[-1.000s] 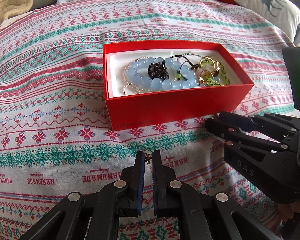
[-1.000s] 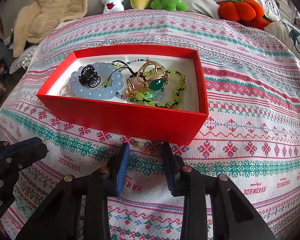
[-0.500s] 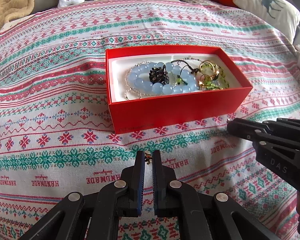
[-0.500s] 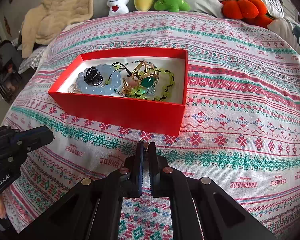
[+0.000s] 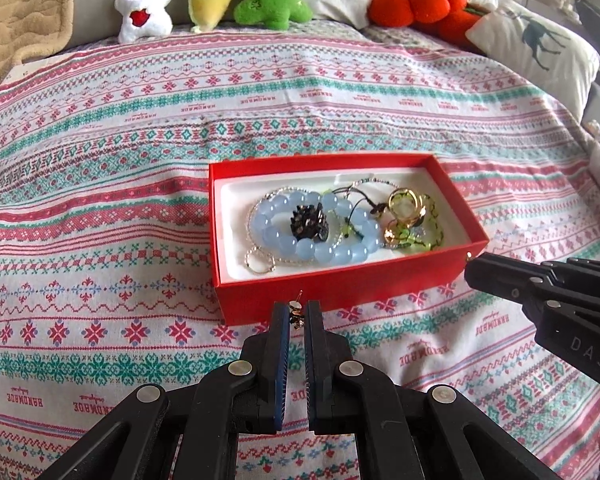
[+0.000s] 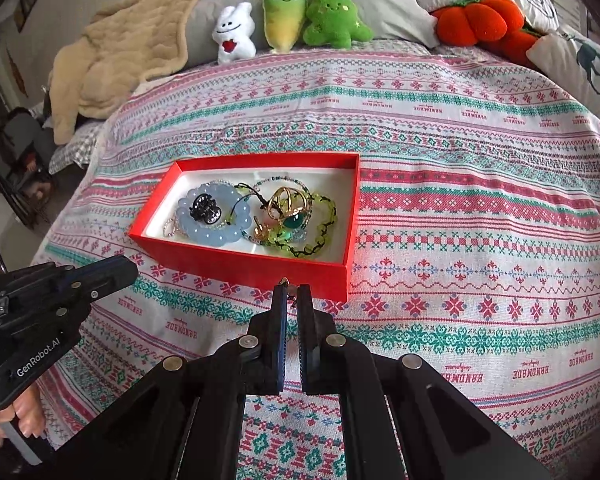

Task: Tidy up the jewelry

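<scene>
Bed mid-frame holds red box (image 5: 340,288); each hand-held gripper, left (image 5: 298,314) and right (image 6: 291,295), pinches an earring (image 5: 297,312), next: drop into box.

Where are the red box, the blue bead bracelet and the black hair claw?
red box (image 5: 340,294), left wrist view, near wall
blue bead bracelet (image 5: 342,258), left wrist view, near beads
black hair claw (image 6: 206,208), right wrist view, middle

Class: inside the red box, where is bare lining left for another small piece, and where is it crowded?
In the red box, bare white lining shows along the left wall and in the far corner beyond the gold ring. The middle is crowded: blue bead bracelet, black clip, green beads.
</scene>
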Action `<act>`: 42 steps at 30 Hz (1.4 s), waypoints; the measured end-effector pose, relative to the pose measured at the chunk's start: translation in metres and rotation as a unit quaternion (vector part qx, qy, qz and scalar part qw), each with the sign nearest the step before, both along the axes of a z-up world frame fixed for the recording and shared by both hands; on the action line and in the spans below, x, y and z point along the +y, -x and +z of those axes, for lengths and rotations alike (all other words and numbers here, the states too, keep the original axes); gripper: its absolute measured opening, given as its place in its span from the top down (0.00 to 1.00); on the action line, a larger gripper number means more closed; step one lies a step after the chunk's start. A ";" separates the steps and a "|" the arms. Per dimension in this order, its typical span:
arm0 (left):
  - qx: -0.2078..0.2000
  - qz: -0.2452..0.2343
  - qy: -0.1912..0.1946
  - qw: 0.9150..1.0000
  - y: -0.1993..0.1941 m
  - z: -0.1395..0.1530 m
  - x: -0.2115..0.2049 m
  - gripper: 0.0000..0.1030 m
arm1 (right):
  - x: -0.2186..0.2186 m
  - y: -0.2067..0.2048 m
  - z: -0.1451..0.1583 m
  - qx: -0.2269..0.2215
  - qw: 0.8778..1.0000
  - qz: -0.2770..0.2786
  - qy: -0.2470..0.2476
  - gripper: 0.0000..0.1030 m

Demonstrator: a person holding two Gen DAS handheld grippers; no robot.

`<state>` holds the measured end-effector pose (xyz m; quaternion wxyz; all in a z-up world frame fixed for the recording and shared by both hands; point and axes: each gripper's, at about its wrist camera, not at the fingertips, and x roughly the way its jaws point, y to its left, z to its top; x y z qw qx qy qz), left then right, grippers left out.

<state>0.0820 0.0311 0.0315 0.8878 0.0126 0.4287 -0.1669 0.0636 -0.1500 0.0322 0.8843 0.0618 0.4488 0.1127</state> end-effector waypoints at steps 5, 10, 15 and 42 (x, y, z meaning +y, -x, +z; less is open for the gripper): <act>-0.012 -0.002 0.009 1.000 -0.011 0.008 -0.011 0.98 | -0.001 -0.008 0.017 -0.015 1.000 -0.006 -0.016 0.95; -0.009 0.008 0.021 1.000 -0.028 0.006 -0.018 0.98 | -0.006 -0.021 0.023 -0.016 0.999 -0.018 -0.028 0.95; -0.009 0.014 0.028 0.999 -0.038 0.003 -0.025 0.98 | -0.013 -0.032 0.018 -0.007 0.999 -0.034 -0.042 0.95; -0.002 0.034 0.001 0.999 -0.019 0.006 -0.012 0.49 | -0.024 -0.039 0.017 0.008 0.997 -0.025 -0.068 0.58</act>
